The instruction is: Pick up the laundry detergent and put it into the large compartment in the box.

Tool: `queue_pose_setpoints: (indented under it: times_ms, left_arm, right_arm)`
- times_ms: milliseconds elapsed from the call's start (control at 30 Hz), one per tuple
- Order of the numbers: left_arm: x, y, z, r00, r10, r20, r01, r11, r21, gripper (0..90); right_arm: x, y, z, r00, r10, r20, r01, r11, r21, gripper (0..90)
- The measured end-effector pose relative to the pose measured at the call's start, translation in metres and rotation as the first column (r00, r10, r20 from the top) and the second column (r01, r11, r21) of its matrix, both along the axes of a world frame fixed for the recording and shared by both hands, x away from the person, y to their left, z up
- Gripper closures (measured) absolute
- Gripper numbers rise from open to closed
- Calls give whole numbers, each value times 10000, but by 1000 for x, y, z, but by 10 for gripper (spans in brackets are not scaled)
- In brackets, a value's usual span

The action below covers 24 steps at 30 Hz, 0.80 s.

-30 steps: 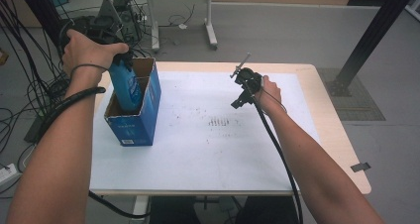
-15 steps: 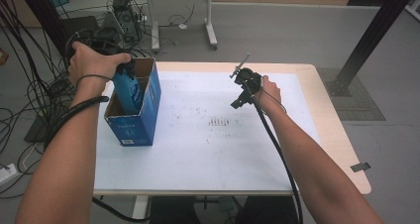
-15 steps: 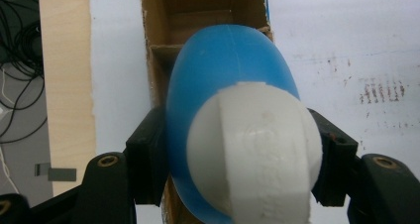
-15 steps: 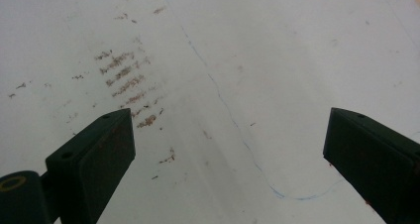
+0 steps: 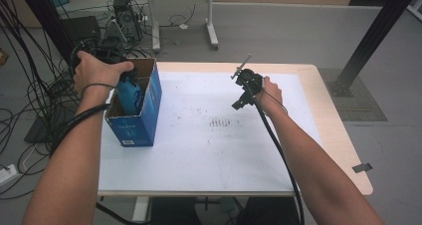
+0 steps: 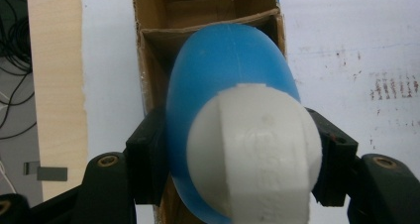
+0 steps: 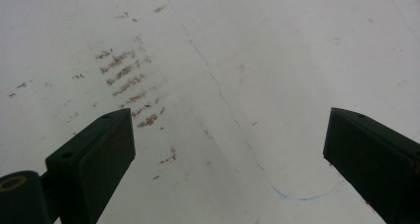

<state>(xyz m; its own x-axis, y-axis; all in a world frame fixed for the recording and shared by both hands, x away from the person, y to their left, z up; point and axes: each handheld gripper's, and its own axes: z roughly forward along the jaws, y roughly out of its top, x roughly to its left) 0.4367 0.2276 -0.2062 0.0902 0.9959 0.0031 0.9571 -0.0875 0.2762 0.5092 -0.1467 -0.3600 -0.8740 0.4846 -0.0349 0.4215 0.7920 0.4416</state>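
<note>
A blue bottle (image 6: 223,75) with a white cap (image 6: 257,154) sits clamped between the jaws of my left gripper (image 6: 237,154), cap towards the camera. In the high view the blue bottle (image 5: 129,91) is partly down inside the open blue cardboard box (image 5: 137,123) at the table's left edge, with the person's left hand (image 5: 97,70) above it. My right gripper (image 5: 245,88) hovers over the middle of the white table sheet (image 5: 199,150). Its jaws stand wide apart in the right gripper view, nothing between them (image 7: 228,149).
The box has a cardboard divider (image 6: 208,23) inside. Brown smudges (image 5: 223,122) mark the sheet's centre, and a thin blue line (image 7: 237,125) crosses it. Cables (image 5: 30,100) and equipment lie on the floor left of the table. A black post (image 5: 370,36) stands at far right.
The left hand has lowered the blue bottle further into the box. The right gripper has stayed where it was.
</note>
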Motion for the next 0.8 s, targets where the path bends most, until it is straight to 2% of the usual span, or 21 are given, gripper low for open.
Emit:
queue_pose_setpoints:
  times_ms: [267, 400, 633, 800]
  left_arm:
    - [0, -1, -14, 9999, -17, -167, 18, 10000, 8, 378]
    - [-1, 0, -19, 9999, 29, -130, -28, 10000, 26, 378]
    - [-2, -1, -31, 9994, 47, -332, -47, 10000, -2, 378]
    - [-2, 0, -36, 9995, 64, -313, -64, 10000, -8, 378]
  right_arm:
    - [-1, 0, -2, 10000, 4, -28, -4, 10000, -25, 53]
    - [-1, 0, -2, 10000, -8, -38, 8, 10000, -34, 52]
    - [-2, 0, -2, 10000, -16, -55, 16, 10000, -58, 52]
    - [-2, 1, -3, 10000, 23, -63, -23, 10000, -90, 52]
